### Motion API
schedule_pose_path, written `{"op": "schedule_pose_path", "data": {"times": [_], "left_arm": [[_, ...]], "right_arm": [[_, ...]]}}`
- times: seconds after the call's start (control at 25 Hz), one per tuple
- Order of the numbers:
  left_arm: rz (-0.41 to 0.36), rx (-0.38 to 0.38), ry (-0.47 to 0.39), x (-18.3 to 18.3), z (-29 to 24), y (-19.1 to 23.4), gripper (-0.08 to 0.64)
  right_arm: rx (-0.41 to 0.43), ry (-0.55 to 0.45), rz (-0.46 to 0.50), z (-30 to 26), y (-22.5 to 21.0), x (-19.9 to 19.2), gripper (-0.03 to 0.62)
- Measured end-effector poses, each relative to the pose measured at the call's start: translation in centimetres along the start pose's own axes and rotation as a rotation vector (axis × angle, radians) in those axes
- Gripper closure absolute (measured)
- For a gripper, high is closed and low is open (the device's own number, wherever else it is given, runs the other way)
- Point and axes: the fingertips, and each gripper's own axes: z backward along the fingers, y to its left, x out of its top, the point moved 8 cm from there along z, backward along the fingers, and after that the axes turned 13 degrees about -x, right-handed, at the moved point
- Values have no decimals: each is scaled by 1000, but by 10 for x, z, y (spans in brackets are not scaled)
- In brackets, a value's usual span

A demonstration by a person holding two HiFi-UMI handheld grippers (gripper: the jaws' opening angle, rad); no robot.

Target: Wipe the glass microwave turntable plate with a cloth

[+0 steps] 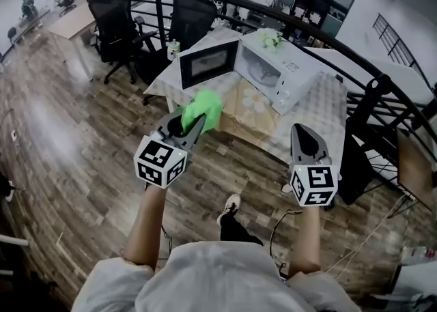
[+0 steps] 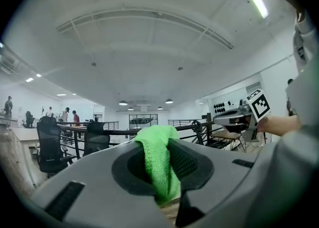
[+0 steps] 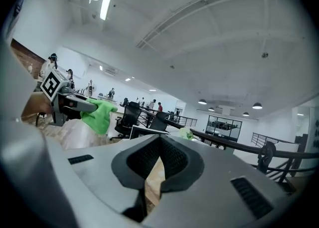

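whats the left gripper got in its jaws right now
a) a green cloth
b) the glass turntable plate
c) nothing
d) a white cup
A: in the left gripper view the green cloth sits pinched between the jaws of the left gripper, and the head view shows it bunched at that gripper's tip.

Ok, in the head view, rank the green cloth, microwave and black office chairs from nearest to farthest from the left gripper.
1. Green cloth, in the left gripper's jaws.
2. Microwave, ahead on the table.
3. Black office chairs, beyond the table.
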Motion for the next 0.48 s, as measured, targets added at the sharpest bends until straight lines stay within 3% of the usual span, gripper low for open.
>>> {"op": "schedule_pose_path", "data": {"times": [0.48], "left_arm": [[12,1,24,-2,-195,135,481]], "right_arm": [[61,35,-9,-222,-66,-31,578]]}}
